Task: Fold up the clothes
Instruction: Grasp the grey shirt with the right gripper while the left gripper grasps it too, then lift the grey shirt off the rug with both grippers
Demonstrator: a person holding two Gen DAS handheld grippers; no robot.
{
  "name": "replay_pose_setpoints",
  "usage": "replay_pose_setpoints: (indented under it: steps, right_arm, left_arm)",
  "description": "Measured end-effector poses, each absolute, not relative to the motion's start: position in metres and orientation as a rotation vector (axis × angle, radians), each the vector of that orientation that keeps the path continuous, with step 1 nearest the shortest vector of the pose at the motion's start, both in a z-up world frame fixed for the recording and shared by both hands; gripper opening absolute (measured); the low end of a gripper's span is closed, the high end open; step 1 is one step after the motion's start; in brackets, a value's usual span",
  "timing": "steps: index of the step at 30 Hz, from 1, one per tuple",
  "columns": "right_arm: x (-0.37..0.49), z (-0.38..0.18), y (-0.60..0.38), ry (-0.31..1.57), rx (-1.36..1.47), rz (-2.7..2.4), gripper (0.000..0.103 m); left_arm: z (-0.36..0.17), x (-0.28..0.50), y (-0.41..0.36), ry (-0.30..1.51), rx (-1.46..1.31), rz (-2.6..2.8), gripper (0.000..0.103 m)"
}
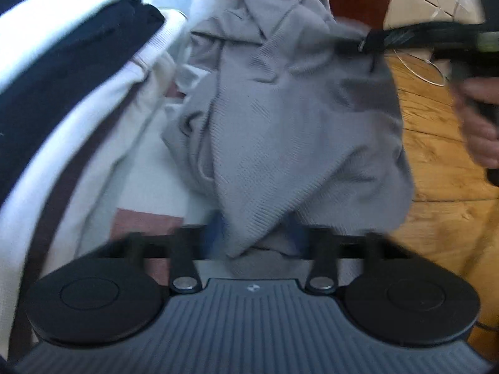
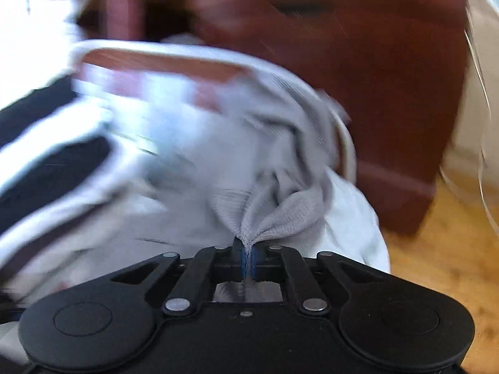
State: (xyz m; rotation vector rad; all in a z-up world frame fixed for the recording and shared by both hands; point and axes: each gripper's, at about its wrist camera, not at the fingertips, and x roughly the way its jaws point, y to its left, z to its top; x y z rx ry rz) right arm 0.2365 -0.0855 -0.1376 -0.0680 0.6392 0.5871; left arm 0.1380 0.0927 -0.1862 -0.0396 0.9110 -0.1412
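Both claws: each pinches one edge of the grey garment (image 1: 280, 118).
Left claw (image 1: 254, 243): closed on a bunched corner nearest its camera.
Right claw (image 2: 246, 258): clamped tight on gathered fabric.
Garment: crumpled, hanging between the claws, its span running from left claw away toward the right.
Beyond: bed (image 1: 146, 187) with a dark garment (image 1: 62, 71); wooden floor (image 1: 443, 187) to the right.

1. Your left gripper (image 1: 254, 237) has a grey ribbed body with a small white logo, two round black discs, and black linkage arms pinned with silver rivets.
2. Your right gripper (image 2: 246, 258) is all black, with matching discs, silver rivets and blue finger pads (image 2: 255, 260).
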Motion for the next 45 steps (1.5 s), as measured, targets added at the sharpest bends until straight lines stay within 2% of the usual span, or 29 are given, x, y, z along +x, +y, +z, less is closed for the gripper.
replay_pose_setpoints:
  steps: [3,10,13,15,17,18,20,21,22,24,25,27,29,30,31,32,33,34,37,41,45]
  right_arm:
    - [0.199,-0.107,-0.088,0.585,-0.054,0.731,0.006]
    - [0.164,-0.067,-0.103,0.751,0.250,1.276,0.006]
    - [0.159,-0.060,-0.108,0.759,0.239,1.336,0.006]
    - [0.167,-0.063,-0.112,0.768,0.220,1.243,0.007]
    - [0.194,-0.076,-0.117,0.815,0.209,1.006,0.012]
    - [0.204,-0.085,-0.120,0.836,0.206,0.883,0.019]
    - [0.223,-0.104,-0.127,0.914,0.285,0.723,0.041]
    - [0.232,-0.114,-0.131,0.951,0.326,0.643,0.055]
    - [0.241,-0.128,-0.135,1.013,0.428,0.592,0.056]
    - [0.247,-0.150,-0.139,1.088,0.591,0.571,0.059]
    - [0.248,-0.157,-0.135,1.115,0.624,0.581,0.067]
    - [0.247,-0.167,-0.121,1.158,0.631,0.576,0.071]
    - [0.243,-0.174,-0.101,1.190,0.581,0.550,0.072]
    - [0.241,-0.177,-0.100,1.218,0.600,0.569,0.072]
    - [0.238,-0.180,-0.098,1.247,0.618,0.588,0.074]
    - [0.236,-0.183,-0.097,1.275,0.636,0.607,0.071]
    - [0.233,-0.187,-0.096,1.303,0.655,0.626,0.055]
    - [0.231,-0.190,-0.095,1.331,0.673,0.646,0.037]
    - [0.223,-0.199,-0.091,1.416,0.729,0.704,0.022]
    - [0.213,-0.211,-0.085,1.527,0.804,0.782,0.017]
    - [0.190,-0.213,-0.086,1.564,0.923,0.797,0.016]
  left_arm:
    - [-0.185,0.142,0.098,0.895,-0.085,-0.136,0.007]
    - [-0.148,0.123,0.130,0.780,-0.271,-0.187,0.008]
    - [-0.137,0.118,0.141,0.748,-0.360,-0.224,0.010]
    - [-0.135,0.119,0.146,0.735,-0.420,-0.251,0.016]
    - [-0.138,0.125,0.147,0.756,-0.464,-0.260,0.022]
    - [-0.140,0.127,0.145,0.771,-0.471,-0.261,0.022]
    - [-0.146,0.127,0.141,0.798,-0.453,-0.267,0.023]
    - [-0.147,0.127,0.137,0.803,-0.427,-0.264,0.029]
    - [-0.148,0.126,0.133,0.807,-0.392,-0.251,0.034]
    - [-0.150,0.124,0.127,0.817,-0.317,-0.211,0.052]
    - [-0.153,0.124,0.126,0.824,-0.282,-0.182,0.056]
    - [-0.160,0.125,0.124,0.838,-0.226,-0.123,0.079]
    - [-0.174,0.127,0.130,0.847,-0.233,-0.087,0.086]
    - [-0.183,0.129,0.134,0.861,-0.267,-0.082,0.086]
    - [-0.193,0.131,0.138,0.902,-0.327,-0.104,0.086]
    - [-0.203,0.133,0.142,0.953,-0.397,-0.139,0.074]
    - [-0.208,0.134,0.141,0.991,-0.429,-0.183,0.040]
    - [-0.210,0.135,0.137,1.022,-0.440,-0.231,0.028]
    - [-0.195,0.130,0.132,0.975,-0.402,-0.293,0.015]
    - [-0.176,0.124,0.142,0.895,-0.463,-0.338,0.006]
    - [-0.165,0.116,0.143,0.862,-0.444,-0.340,0.007]
